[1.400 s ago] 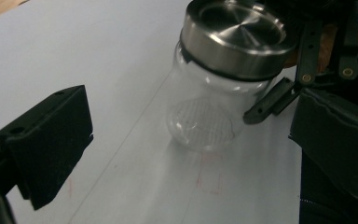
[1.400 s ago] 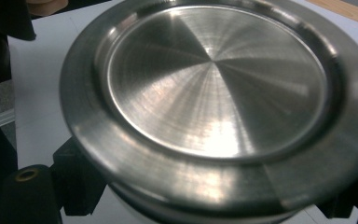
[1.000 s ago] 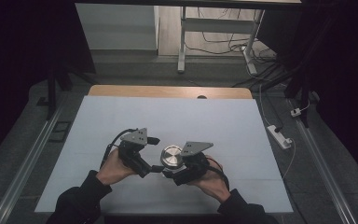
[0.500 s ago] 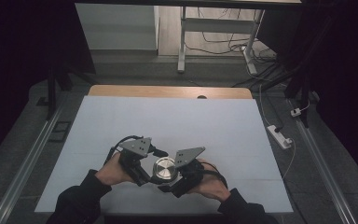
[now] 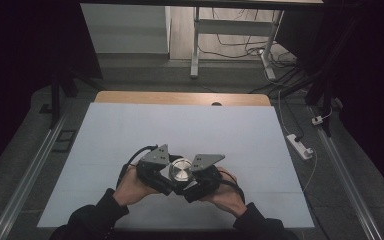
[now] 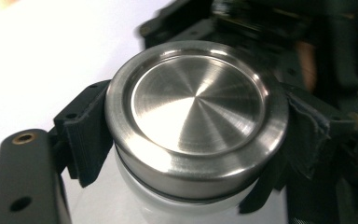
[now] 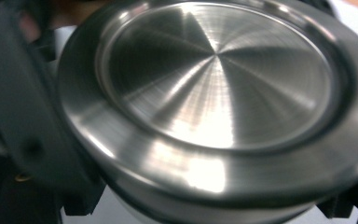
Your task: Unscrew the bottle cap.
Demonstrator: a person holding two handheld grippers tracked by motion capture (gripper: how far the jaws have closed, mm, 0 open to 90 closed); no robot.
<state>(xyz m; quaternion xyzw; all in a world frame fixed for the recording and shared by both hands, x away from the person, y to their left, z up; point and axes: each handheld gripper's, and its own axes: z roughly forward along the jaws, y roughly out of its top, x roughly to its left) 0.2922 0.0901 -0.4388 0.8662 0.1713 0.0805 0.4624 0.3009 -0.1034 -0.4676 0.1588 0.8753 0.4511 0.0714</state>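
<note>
We have a white bottle (image 6: 135, 205) with a brushed steel lid (image 6: 196, 109) standing at the near middle of the white table (image 5: 130, 135), between both hands. Left gripper (image 5: 166, 176) comes in from the left, right gripper (image 5: 192, 186) from the right; both crowd the lid (image 5: 181, 169).

In the left gripper view our black pads (image 6: 86, 135) sit against the lid's rim on either side, narrow, so we read that gripper as clamped on the lid. In the right gripper view the lid (image 7: 214, 98) is very close and blurred, with dark jaw parts at its lower edges; we cannot tell whether those fingers grip the lid, the bottle, or neither.

Progress, as we judge it: lid looks seated, dark seam under the rim, not lifted. Grasp in place, unscrewing probably just starting. Left: twist it free, lift off, set down.
</note>
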